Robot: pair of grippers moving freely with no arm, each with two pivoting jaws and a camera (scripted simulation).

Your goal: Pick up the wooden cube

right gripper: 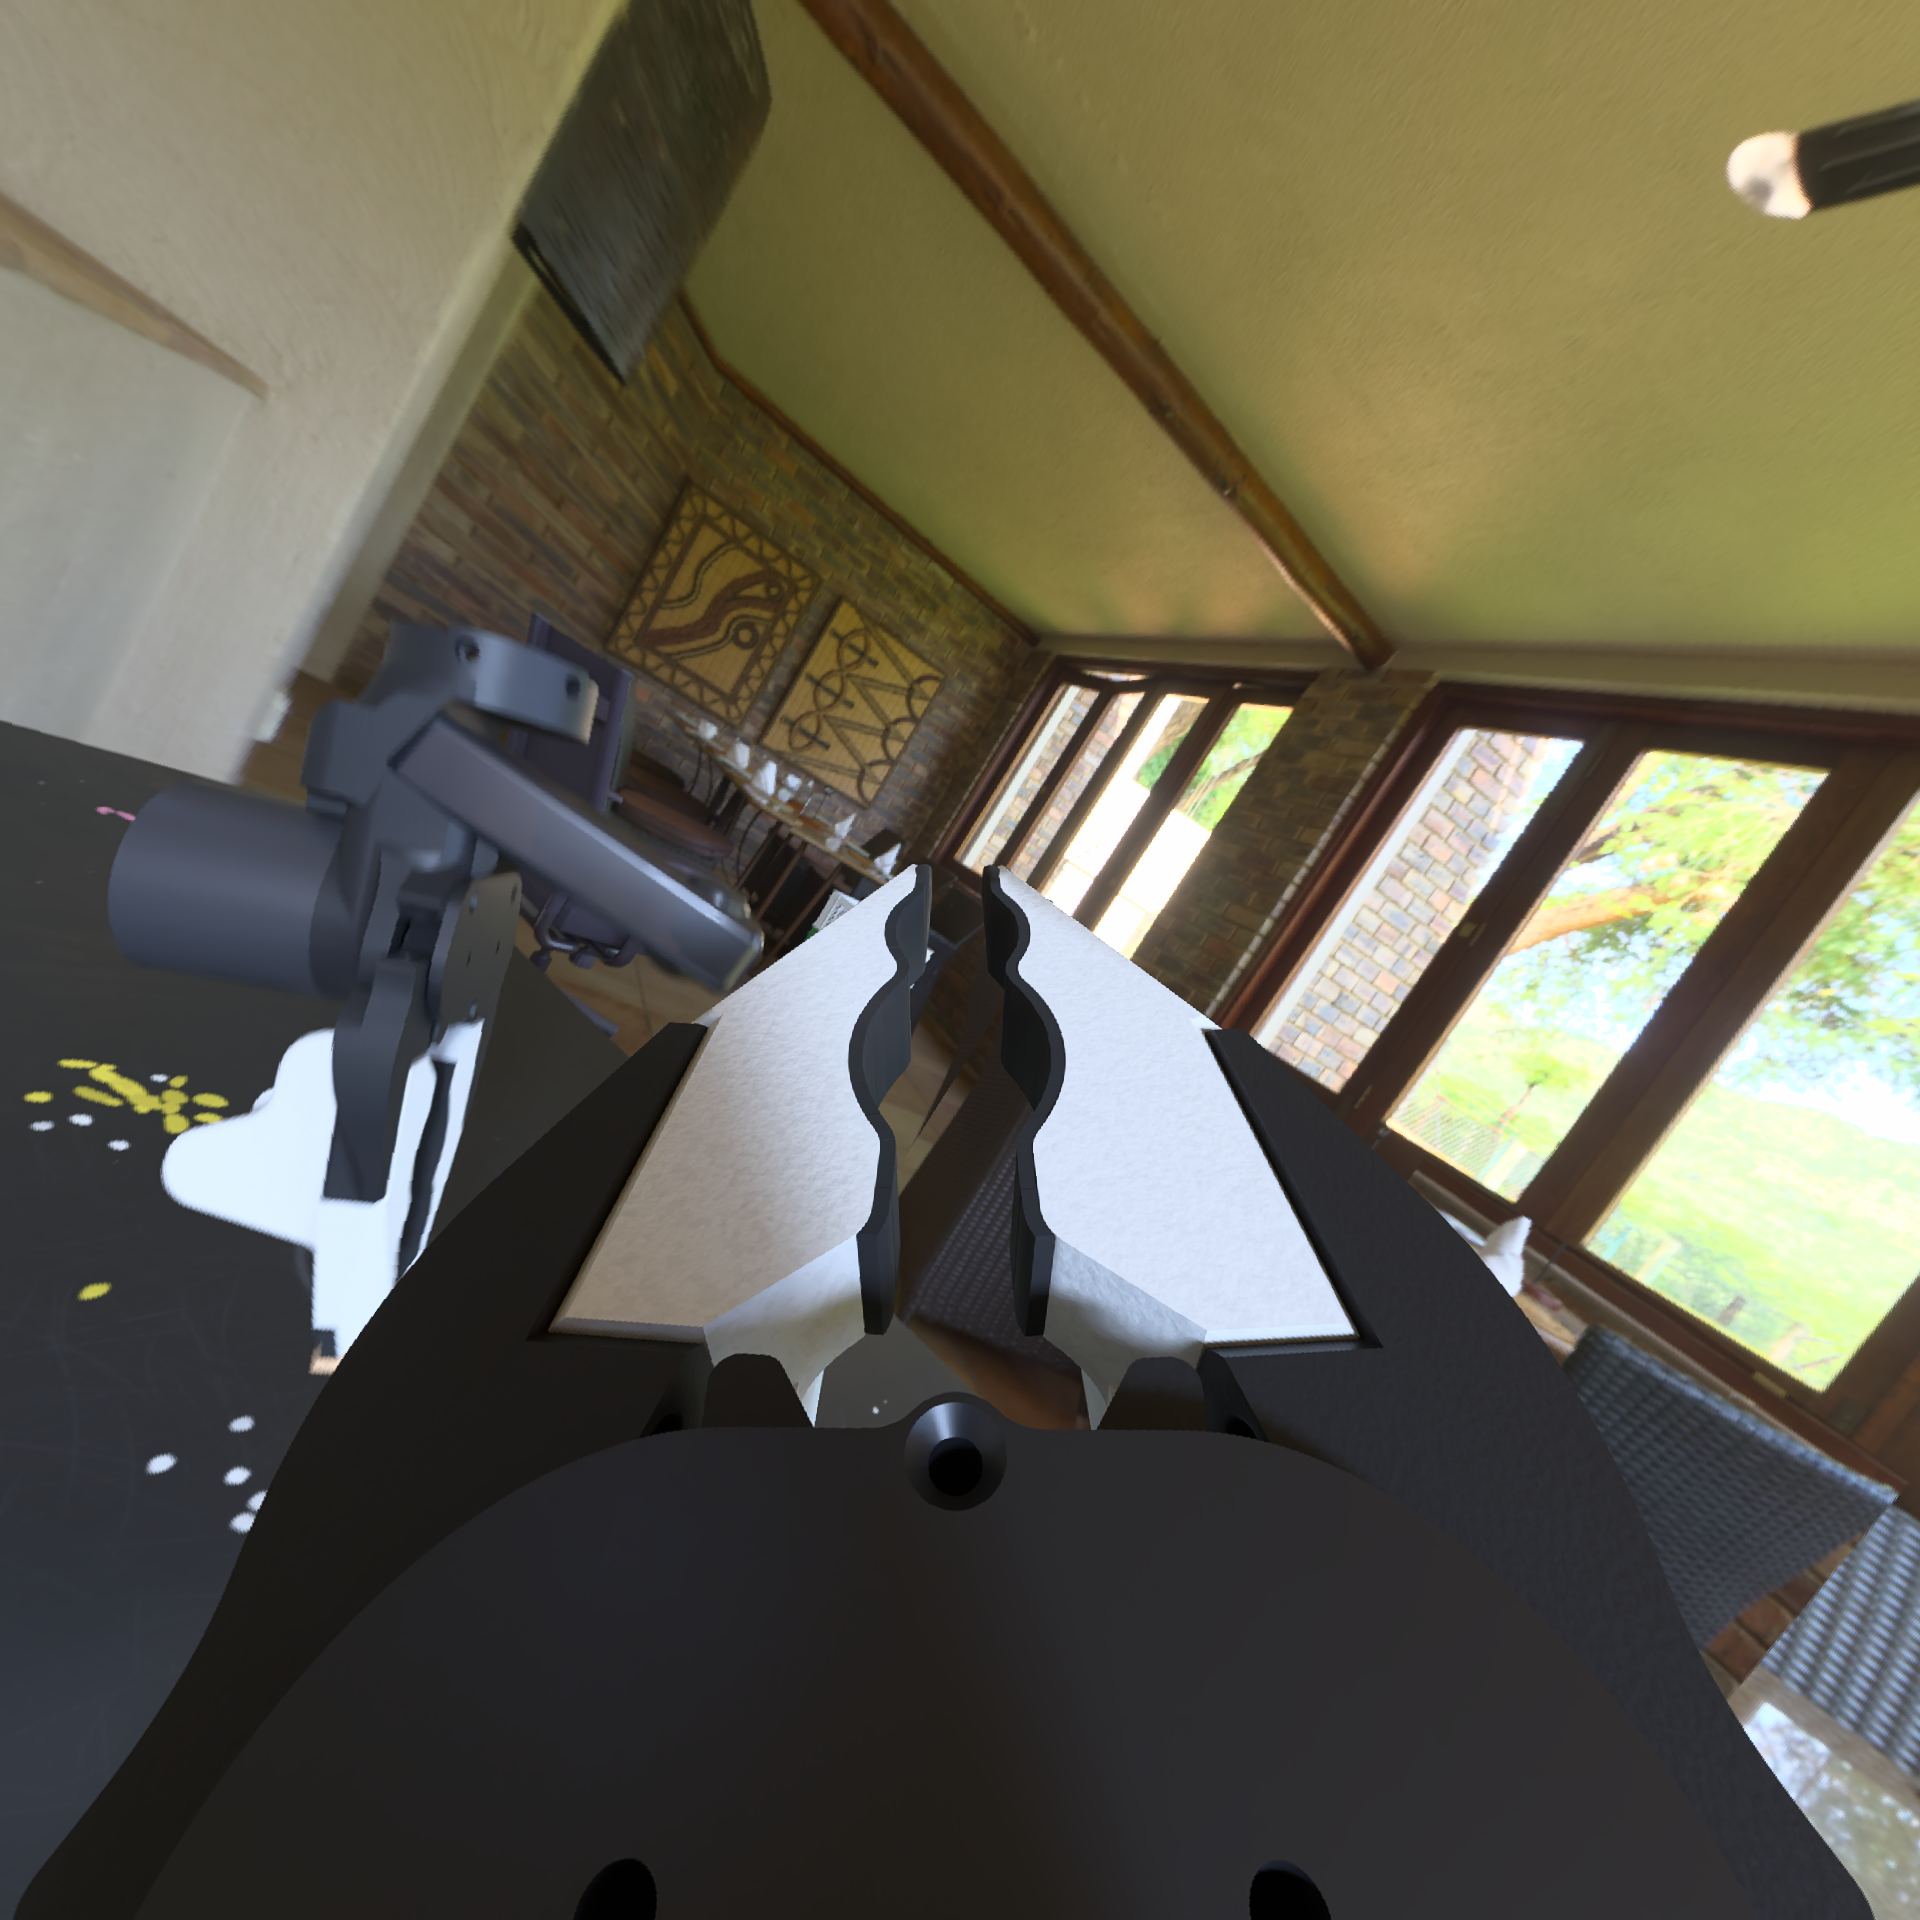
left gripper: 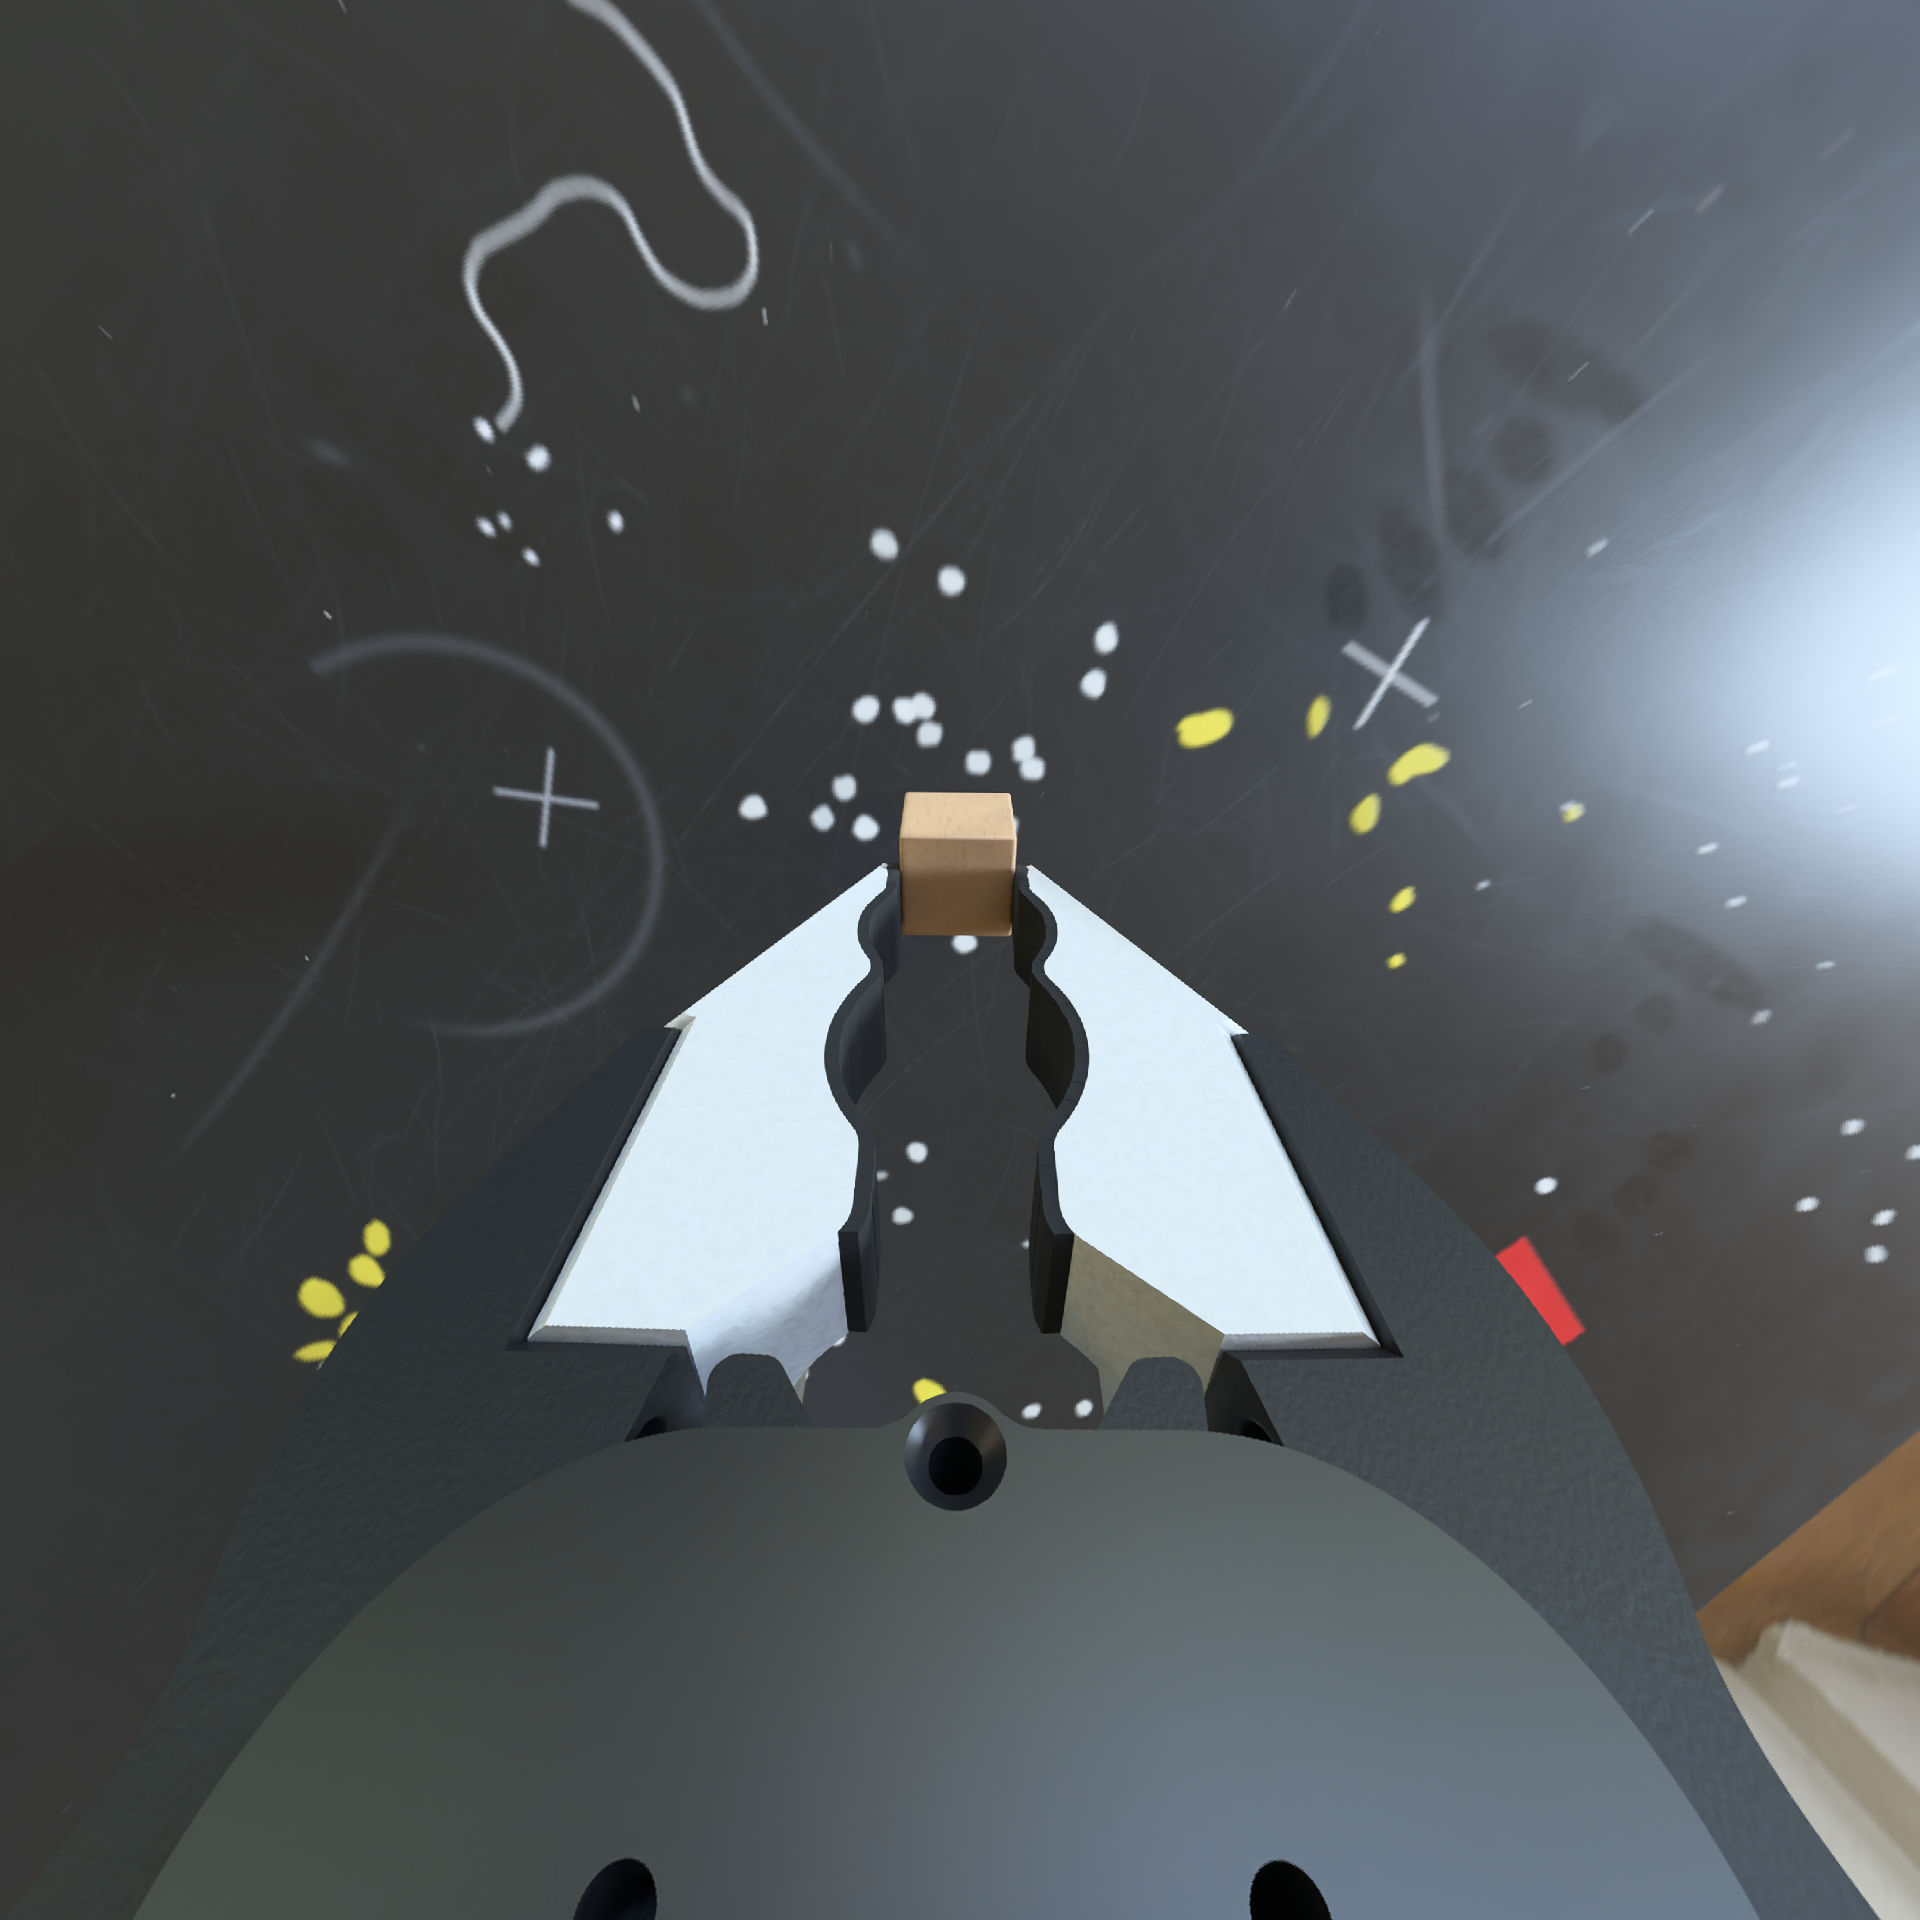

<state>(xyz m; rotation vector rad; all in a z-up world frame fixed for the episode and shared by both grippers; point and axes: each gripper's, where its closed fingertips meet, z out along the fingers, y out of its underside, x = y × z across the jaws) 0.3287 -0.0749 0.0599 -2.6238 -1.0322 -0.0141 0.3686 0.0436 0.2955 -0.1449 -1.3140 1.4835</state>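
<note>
The left hand-held gripper (left gripper: 956, 894) pinches the wooden cube (left gripper: 956, 868) between the tips of its two fingers, whose wavy dark inner edges border flat white textured panels. The cube is pale, smooth-grained and square-faced, over the dark scuffed surface (left gripper: 312, 935), which is speckled with white and yellow paint spots and chalky lines. The right hand-held gripper (right gripper: 956, 894) points toward a brick wall and windows, its matching scalloped fingers nearly pressed together with only a narrow gap, holding nothing.
</note>
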